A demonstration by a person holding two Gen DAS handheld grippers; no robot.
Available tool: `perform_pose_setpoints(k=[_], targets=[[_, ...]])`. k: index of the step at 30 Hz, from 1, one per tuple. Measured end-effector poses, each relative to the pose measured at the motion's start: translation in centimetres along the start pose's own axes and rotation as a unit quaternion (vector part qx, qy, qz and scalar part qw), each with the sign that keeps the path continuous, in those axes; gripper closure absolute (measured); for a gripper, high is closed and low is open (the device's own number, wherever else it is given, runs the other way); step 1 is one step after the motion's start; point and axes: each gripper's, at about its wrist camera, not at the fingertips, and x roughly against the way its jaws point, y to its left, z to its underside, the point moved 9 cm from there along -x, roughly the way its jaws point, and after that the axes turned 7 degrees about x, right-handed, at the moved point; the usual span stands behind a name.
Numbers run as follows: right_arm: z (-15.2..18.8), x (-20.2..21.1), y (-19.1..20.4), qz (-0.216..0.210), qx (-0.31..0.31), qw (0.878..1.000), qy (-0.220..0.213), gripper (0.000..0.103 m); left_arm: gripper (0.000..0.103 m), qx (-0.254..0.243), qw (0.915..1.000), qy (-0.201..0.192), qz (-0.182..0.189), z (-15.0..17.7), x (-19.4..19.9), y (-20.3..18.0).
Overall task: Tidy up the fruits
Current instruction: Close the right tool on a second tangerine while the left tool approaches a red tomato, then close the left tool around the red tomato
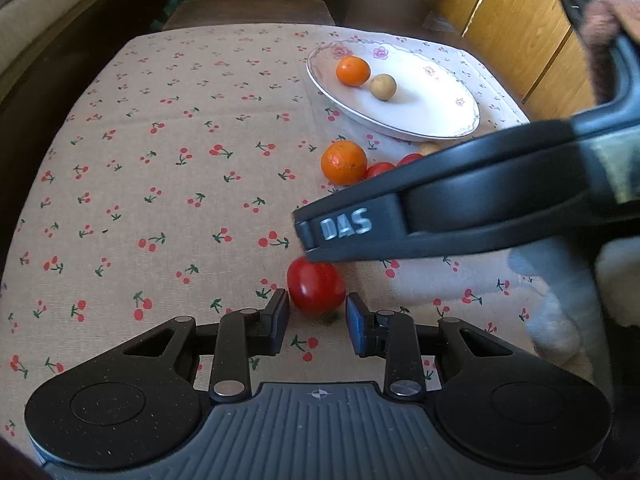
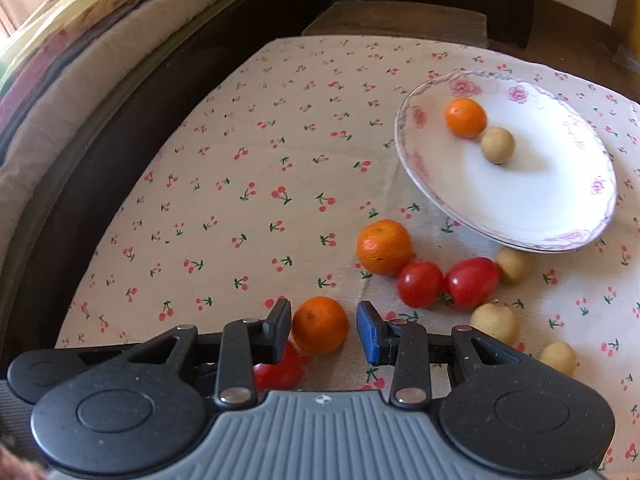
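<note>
Left gripper (image 1: 317,314), jaws narrowed around a red tomato (image 1: 316,286) on the cherry-print cloth (image 1: 160,160); right gripper (image 2: 324,330) holds a small orange (image 2: 320,324). Plate (image 2: 576,236) lies ahead and rightward, nearer the right hand.

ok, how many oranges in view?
3: first orange on the plate, second orange on the tablecloth beside the tomatoes, third orange between the right tongs. More could hide under the tongs.
</note>
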Motion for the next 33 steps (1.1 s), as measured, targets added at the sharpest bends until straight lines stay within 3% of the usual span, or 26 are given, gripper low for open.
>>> perform_pose_setpoints(k=[9,21,24,29,33], targets=[[0.3,0.0,-0.6,0.014,0.008,1.000,0.003,0.070,0.062,-0.005,1.0000,-0.003,-0.001,0.1,-0.1,-0.3],[0.1,3.4,-2.6,0.014,-0.013,0.999,-0.034,0.070,0.066,-0.013,0.9999,-0.001,-0.005,-0.2,-0.7,-1.3],[0.4,3.6,-3.1,0.013,-0.019,0.999,-0.036,0.070,0.063,-0.007,1.0000,-0.003,-0.005,-0.3,-0.7,-1.4],[0.3,4.7,-4.3,0.011,-0.035,0.998,-0.049,0.070,0.044,0.008,0.9999,-0.007,0.000,-0.8,-0.8,-1.6],[0.4,5.0,-5.1,0.014,-0.042,0.998,-0.053,0.070,0.043,0.027,0.9996,-0.010,0.004,-1.3,-1.2,-2.0]])
